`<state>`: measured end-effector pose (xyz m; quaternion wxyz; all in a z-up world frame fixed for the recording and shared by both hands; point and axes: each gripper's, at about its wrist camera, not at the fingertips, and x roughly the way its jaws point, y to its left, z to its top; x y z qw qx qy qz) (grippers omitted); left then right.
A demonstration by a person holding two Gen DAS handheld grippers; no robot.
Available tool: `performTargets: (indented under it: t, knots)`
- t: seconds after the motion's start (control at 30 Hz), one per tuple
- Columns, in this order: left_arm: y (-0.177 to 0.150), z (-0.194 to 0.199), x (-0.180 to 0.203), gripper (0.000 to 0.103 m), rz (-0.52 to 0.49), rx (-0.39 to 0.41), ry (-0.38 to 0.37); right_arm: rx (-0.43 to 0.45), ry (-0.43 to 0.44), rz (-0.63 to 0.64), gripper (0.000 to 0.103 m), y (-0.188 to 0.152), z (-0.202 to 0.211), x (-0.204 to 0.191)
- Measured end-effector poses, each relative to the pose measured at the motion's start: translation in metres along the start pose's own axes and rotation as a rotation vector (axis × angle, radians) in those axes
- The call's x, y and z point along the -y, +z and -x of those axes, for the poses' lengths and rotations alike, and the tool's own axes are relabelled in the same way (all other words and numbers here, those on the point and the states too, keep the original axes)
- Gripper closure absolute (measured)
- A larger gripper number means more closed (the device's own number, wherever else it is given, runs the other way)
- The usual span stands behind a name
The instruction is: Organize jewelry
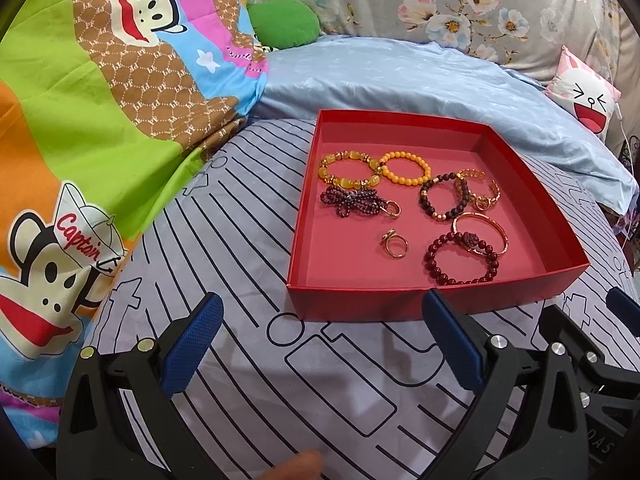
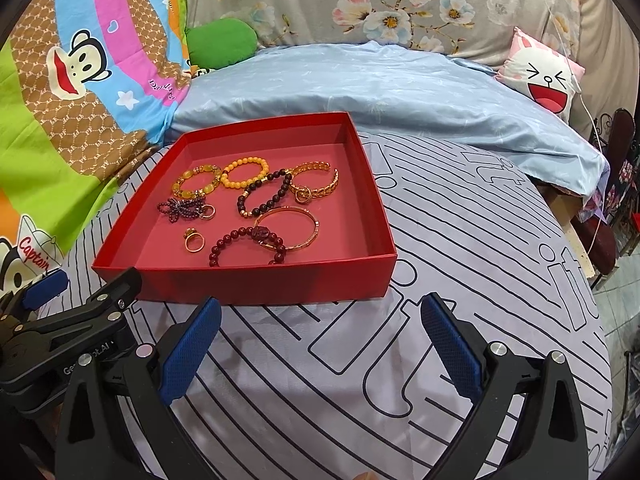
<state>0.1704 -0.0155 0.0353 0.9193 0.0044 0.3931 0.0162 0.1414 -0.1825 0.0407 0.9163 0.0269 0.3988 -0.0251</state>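
Sitting in the middle of both wrist views, a shallow red box (image 1: 360,300) rests on a grey sheet printed with dark lines (image 1: 240,360), and all the jewelry lies inside it on the pink floor. In the left wrist view, a yellow stone bracelet (image 1: 349,169) lies at the upper left of the box, touching an orange bead bracelet (image 1: 405,168) just to its right. Below them a bunch of dark purple beads (image 1: 352,200) lies near the left wall. A dark brown bead bracelet (image 1: 443,196) overlaps a gold chain cuff (image 1: 480,190) toward the right. A gold ring (image 1: 394,245) sits alone near the centre, and a dark red bead bracelet (image 1: 464,258) crosses a plain gold bangle (image 1: 482,232) at the lower right. The left gripper (image 1: 320,340) hangs at the bottom of its frame, blue pads (image 1: 192,344) spread wide and holding nothing, just short of the box's near wall. The right gripper (image 2: 320,340) is likewise spread and empty at the bottom of its own frame, beside the box's near right corner. A cartoon monkey quilt (image 1: 80,120) fills the left side, and a pale blue blanket (image 1: 400,76) lies beyond the box.
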Motion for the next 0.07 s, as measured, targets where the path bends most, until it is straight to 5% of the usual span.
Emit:
performTargets:
  t: [0.07]
  knots:
    - [0.0007, -0.0005, 0.0002, 0.008, -0.002, -0.006, -0.002, 0.0, -0.001, 0.0, 0.007, 0.0001, -0.0001, 0.0001]
